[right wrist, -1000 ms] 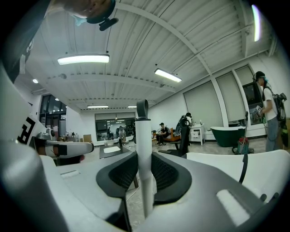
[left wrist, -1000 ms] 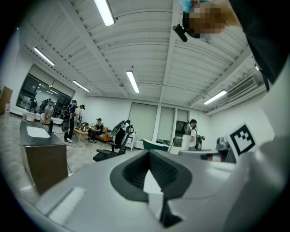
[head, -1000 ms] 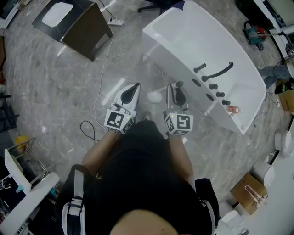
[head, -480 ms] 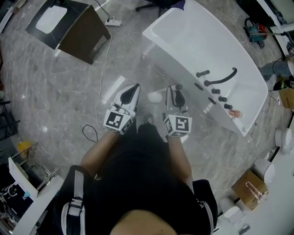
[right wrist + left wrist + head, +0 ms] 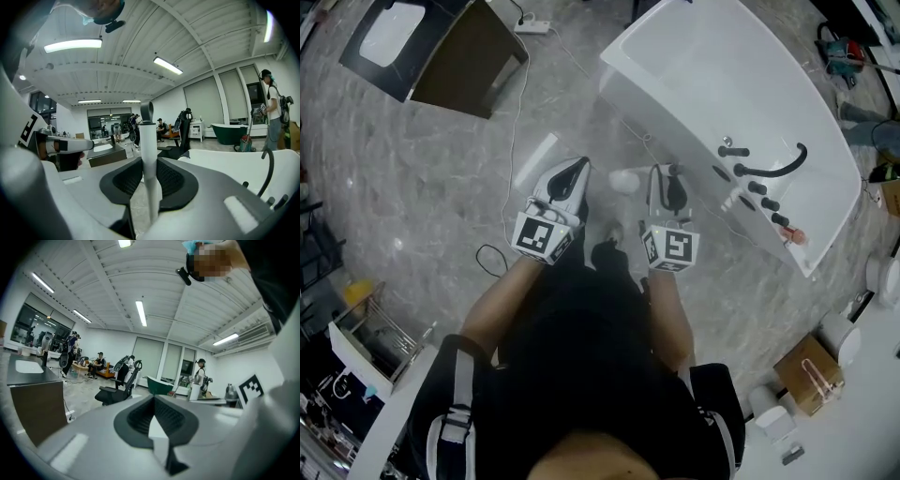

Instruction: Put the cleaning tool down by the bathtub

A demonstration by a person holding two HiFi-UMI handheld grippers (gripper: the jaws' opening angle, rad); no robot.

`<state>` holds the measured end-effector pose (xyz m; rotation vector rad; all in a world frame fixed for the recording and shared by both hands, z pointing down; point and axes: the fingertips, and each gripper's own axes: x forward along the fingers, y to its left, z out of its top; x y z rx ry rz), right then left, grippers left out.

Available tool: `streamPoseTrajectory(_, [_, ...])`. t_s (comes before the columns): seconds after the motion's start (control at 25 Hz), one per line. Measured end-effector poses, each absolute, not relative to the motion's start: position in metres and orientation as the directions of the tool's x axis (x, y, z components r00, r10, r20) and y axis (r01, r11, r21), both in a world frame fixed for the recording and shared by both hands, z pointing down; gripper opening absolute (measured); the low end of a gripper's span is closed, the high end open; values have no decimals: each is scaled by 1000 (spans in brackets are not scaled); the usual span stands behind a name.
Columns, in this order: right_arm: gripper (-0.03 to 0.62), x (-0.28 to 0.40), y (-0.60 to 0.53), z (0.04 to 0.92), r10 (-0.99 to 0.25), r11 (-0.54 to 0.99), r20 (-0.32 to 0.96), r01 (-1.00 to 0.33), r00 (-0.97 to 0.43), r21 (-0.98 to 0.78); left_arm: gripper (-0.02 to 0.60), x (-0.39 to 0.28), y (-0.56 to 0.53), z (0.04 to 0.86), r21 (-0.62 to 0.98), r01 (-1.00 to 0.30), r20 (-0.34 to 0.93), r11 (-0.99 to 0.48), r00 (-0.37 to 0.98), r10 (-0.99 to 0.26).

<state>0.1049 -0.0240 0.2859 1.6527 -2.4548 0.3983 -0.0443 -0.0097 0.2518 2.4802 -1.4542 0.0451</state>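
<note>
Left gripper (image 5: 154, 399) fingers (image 5: 133, 420) together, chair (image 5: 112, 393) beyond

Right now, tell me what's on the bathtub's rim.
A curved black faucet, black knobs and a small pinkish item. The bathtub runs out of frame at its far end.

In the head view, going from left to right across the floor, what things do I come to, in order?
dark cabinet → left gripper → right gripper → bathtub → cardboard box
</note>
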Motion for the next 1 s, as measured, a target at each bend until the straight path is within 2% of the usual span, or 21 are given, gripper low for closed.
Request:
streamPoseTrajectory(0.4, [94, 88, -74, 337, -882, 319, 322, -939, -344, -131, 6, -55, -61, 295, 195, -847, 195, -494, 527, -827])
streamPoseTrajectory(0.6, [94, 84, -95, 371, -877, 297, 355, -946, -324, -131, 6, -58, -70, 331, 216, -845, 256, -489, 532, -807])
streamPoseTrajectory(0.8, [94, 74, -112, 400, -876, 284, 368, -950, -312, -130, 6, -67, -78, 359, 235, -842, 245, -485, 535, -809])
streamPoseTrajectory(1.0, [93, 62, -125, 431, -871, 273, 385, -952, -306, -139, 6, -78, -85, 390, 255, -840, 286, -478, 538, -793])
